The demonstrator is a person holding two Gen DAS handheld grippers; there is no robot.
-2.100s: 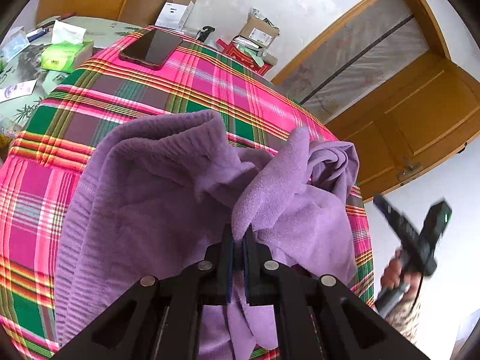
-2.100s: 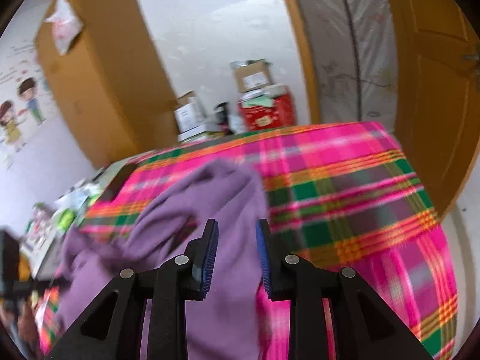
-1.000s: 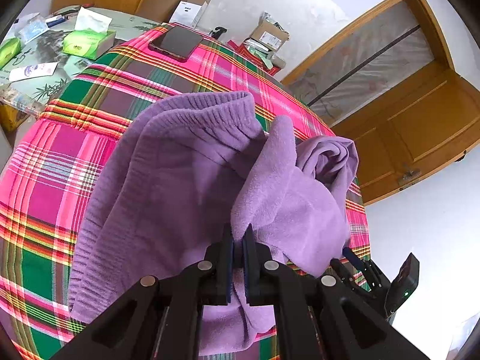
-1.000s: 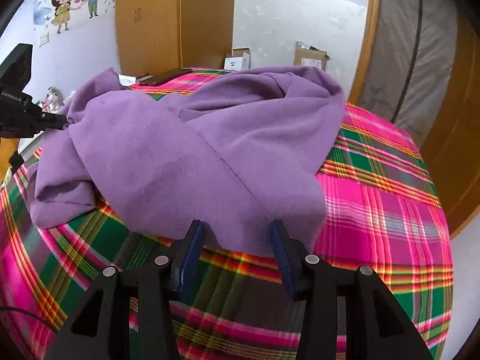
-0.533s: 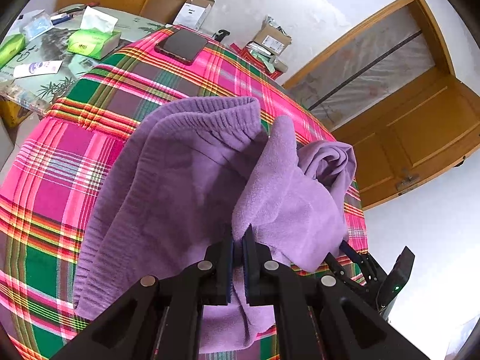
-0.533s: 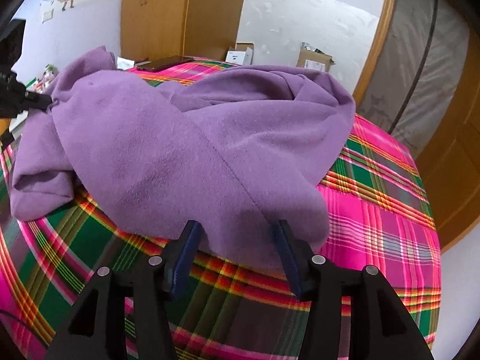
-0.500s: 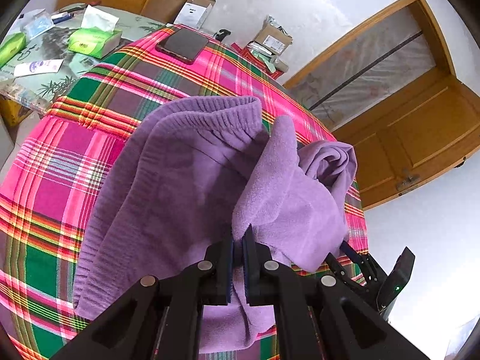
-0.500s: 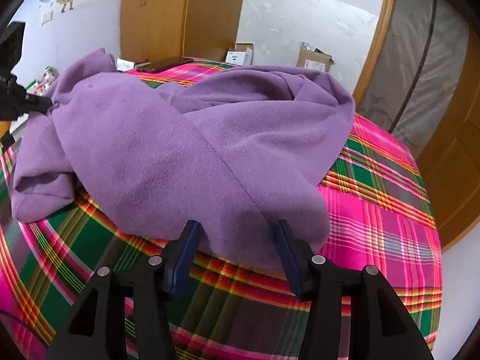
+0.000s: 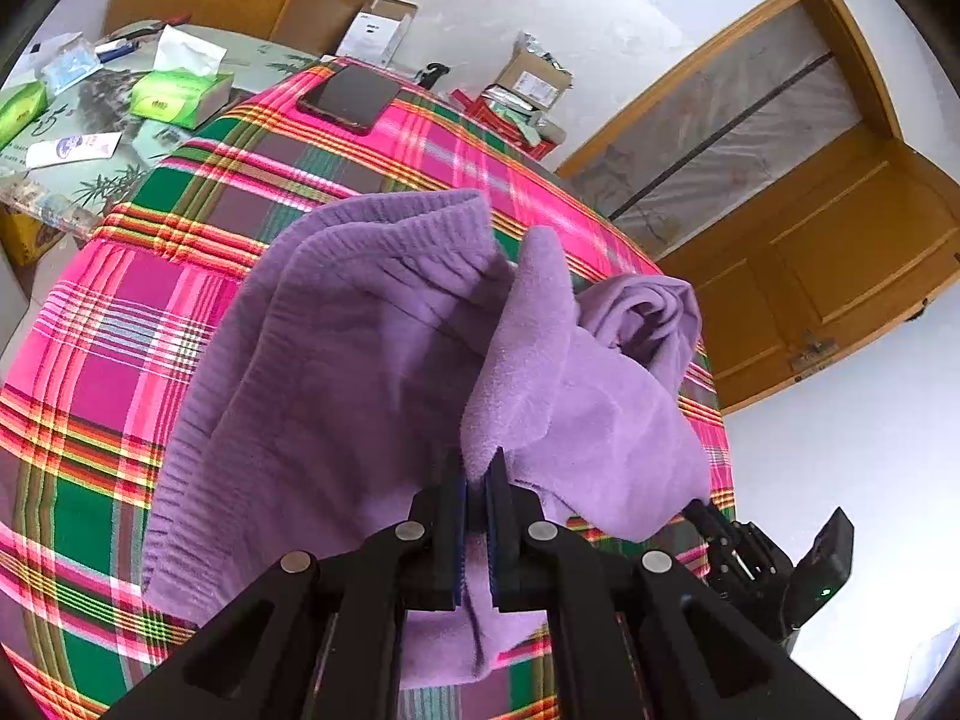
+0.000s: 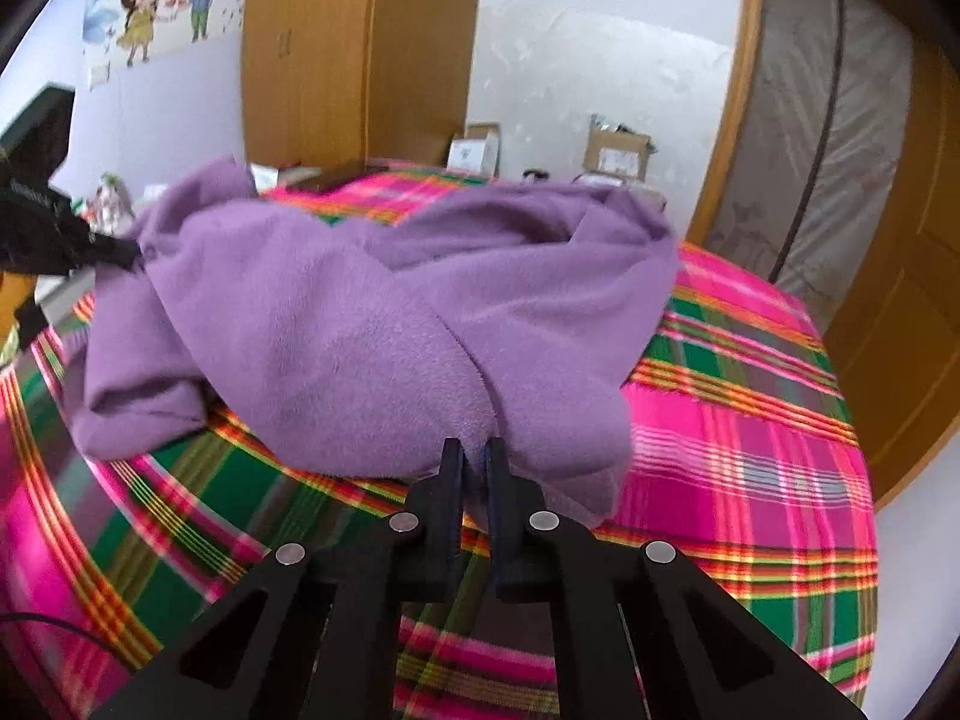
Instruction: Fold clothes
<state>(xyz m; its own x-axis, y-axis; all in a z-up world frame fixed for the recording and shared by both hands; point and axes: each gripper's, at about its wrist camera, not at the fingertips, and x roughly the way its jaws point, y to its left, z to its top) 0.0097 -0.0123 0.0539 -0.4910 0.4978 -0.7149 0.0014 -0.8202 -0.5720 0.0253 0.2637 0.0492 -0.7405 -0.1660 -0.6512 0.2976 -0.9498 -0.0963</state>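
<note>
garment (image 9: 336, 372): purple fleece, heaped on the plaid cloth (image 9: 108, 372) covering the table, ribbed hem toward the far side in the left view. not yet flat; no fold line set.

left gripper (image 9: 475, 480): jaws nearly together, a raised ridge of fleece pinched between them. right gripper (image 10: 474, 468): jaws drawn close on the near edge of the garment (image 10: 372, 336), fabric caught in the narrow gap.

step in hand, as judged: both edges gripped, ready to lift and spread the piece before folding. next move calls for drawing the two grips apart and upward together, keeping tension even so the bunched middle opens out, then laying it flat.

hidden or unclear: the garment type cannot be told; sleeves or legs are buried in the heap. how many layers each grip holds cannot be seen. right view is soft with blur. a phone (image 9: 351, 97) lies on the cloth's far side, well apart from the garment.
</note>
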